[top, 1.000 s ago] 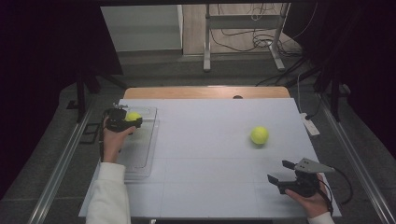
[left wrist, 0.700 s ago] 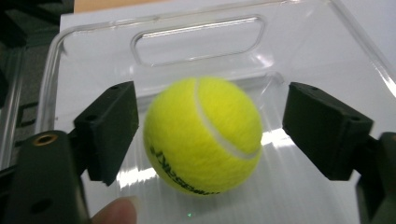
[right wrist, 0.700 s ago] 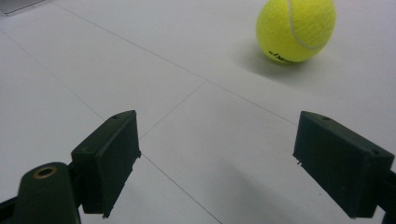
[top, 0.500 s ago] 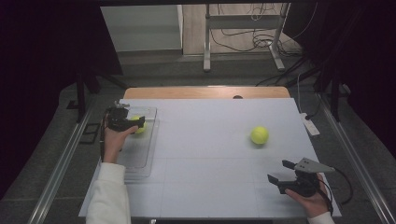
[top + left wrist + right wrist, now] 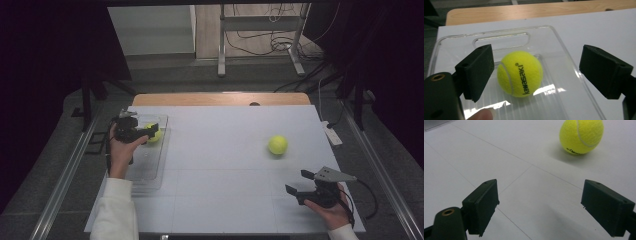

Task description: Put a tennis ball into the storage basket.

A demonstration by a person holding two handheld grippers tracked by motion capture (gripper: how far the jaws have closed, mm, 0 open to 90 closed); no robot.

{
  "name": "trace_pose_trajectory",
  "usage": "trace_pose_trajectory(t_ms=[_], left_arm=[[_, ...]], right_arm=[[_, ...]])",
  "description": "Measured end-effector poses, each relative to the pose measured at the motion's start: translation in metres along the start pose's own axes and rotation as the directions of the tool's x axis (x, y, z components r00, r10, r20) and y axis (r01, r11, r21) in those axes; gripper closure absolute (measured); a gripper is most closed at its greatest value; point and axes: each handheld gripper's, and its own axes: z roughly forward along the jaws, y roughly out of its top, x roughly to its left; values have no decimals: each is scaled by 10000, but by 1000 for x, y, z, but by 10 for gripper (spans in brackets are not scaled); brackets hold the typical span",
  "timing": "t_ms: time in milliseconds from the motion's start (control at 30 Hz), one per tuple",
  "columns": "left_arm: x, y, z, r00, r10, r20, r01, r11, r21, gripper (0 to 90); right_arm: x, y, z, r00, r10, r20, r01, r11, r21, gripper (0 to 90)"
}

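Sitting in the tray (image 5: 456,42), the ball (image 5: 519,73) is lying loose between the left gripper (image 5: 536,72)'s fingers, which have just been opening wide.

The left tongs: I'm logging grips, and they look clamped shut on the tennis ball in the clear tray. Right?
Not quite. The left tongs are open: in the left gripper view the jaws, which have just been opening, stand clear of the tennis ball. It does lie in the clear tray.
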Motion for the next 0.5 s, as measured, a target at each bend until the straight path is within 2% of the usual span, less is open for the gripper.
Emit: trace_pose_trajectory(t_ms=[200, 267, 333, 500], left_arm=[[-8, 0, -11, 9964, -2, 846, 44, 9987, -503, 144], [-13, 0, -14, 9923, 254, 1211, -169, 9974, -707, 148], [-16, 1, -16, 9880, 340, 1506, -221, 9965, -800, 150], [-20, 1, -18, 9837, 424, 1745, -280, 9961, -838, 150]], right_arm=[[-3, -1, -2, 9999, 147, 6, -147, 9998, -119, 145], [-3, -1, -2, 9999, 152, 37, -151, 9999, -69, 145], [-3, -1, -2, 9999, 143, 21, -143, 9999, -78, 145], [-2, -1, -3, 9999, 110, 65, -110, 9999, -84, 145]])
